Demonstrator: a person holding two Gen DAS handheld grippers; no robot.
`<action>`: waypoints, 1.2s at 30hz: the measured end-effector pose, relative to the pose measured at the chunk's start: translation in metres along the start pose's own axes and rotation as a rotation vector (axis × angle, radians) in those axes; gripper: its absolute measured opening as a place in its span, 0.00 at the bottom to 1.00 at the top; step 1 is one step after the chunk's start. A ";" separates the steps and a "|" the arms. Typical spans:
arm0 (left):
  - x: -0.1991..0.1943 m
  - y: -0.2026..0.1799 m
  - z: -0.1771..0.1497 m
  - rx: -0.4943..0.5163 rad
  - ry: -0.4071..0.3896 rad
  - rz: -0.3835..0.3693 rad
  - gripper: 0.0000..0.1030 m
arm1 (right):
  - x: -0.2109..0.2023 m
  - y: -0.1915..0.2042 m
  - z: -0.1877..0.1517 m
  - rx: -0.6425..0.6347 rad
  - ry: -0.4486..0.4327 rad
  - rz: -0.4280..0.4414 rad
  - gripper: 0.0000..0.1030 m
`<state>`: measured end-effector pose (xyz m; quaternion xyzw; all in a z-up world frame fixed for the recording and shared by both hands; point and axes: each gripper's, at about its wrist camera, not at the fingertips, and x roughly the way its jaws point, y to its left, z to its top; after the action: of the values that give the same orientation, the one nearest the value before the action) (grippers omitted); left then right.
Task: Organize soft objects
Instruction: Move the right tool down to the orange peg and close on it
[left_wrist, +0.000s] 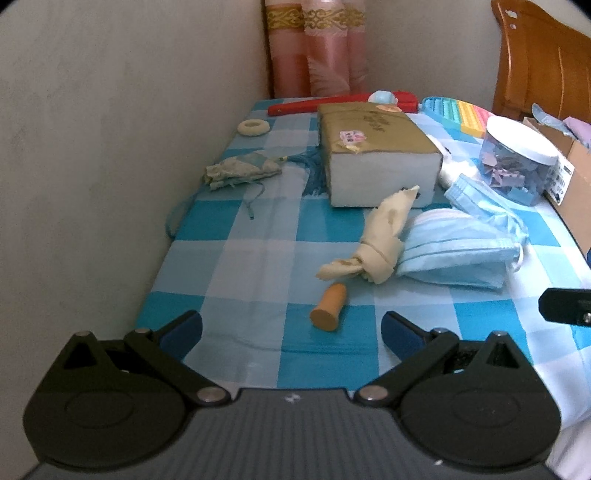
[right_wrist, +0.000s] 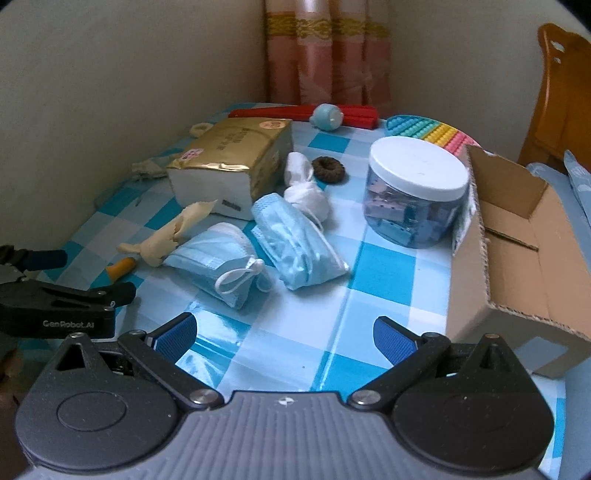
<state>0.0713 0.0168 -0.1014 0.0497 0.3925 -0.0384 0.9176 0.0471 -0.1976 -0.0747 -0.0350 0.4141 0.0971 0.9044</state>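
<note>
Masks (right_wrist: 295, 251), two blue bundles, lie mid-worktop (right_wrist: 384, 273) on the blue-checked cloth, beside a beige rag (left_wrist: 376, 236). We see plain walls and a pink curtain (left_wrist: 317, 48) behind. A jar (right_wrist: 417, 195) with a white lid holds blue and purple bits; the cardboard box (right_wrist: 517, 240) looks empty. Both our left fingers (left_wrist: 184, 328) and right fingers (right_wrist: 177, 332) gape wide, holding nothing.

Two folded blue masks lie mid-table: one (right_wrist: 218, 262) with its white loops bunched at its near end, the other (right_wrist: 301, 245) touching it at 2 o'clock. A knotted cream cloth (right_wrist: 166, 236) touches the first mask at 10 o'clock. A white bundle (right_wrist: 304, 184) lies beyond, at 12.
</note>
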 end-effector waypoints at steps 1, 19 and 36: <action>0.000 0.000 0.000 0.001 0.002 0.003 0.99 | 0.001 0.001 0.001 -0.007 -0.001 0.007 1.00; -0.037 0.007 -0.003 0.105 0.057 0.006 0.99 | 0.002 0.058 0.035 -0.362 -0.109 0.317 0.80; -0.027 0.021 -0.018 0.077 0.112 -0.030 0.99 | 0.062 0.111 0.044 -0.486 0.015 0.479 0.60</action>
<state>0.0417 0.0406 -0.0926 0.0810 0.4420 -0.0643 0.8910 0.0963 -0.0741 -0.0907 -0.1519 0.3820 0.4026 0.8179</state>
